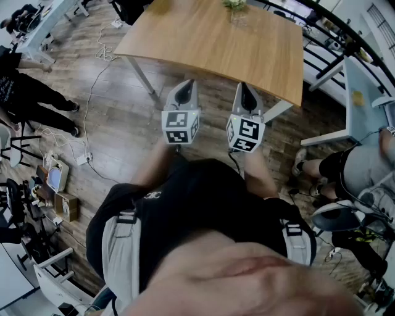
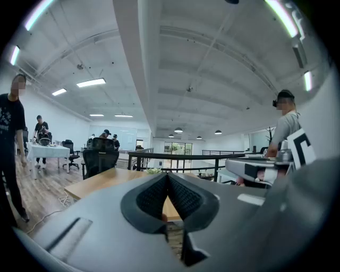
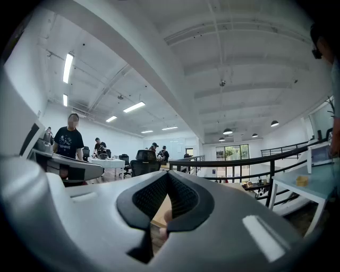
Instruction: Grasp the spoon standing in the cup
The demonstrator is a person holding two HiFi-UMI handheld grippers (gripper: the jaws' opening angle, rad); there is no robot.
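Left gripper [image 1: 187, 84] and right gripper [image 1: 245, 87] side by side at wooden table [image 1: 216, 43] near edge.
Both jaw pairs clenched, tips touching.

Open office under a white ribbed ceiling [image 2: 212, 64] with strip lights [image 2: 90, 83]. Dark plank floor [image 1: 117, 129], crossed by white cables [image 1: 92, 86] off the left edge of a light wooden table [image 1: 216, 37]. Black railing [image 2: 180, 155] beyond its far edge, black office chair [image 2: 100, 158] near its left corner

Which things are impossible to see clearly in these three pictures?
Cup and spoon: not identifiable; head view shows only a tiny greenish item on the light wooden table, at the top edge.
That table in both gripper views: mostly hidden by the bodies of the left gripper and the right gripper.
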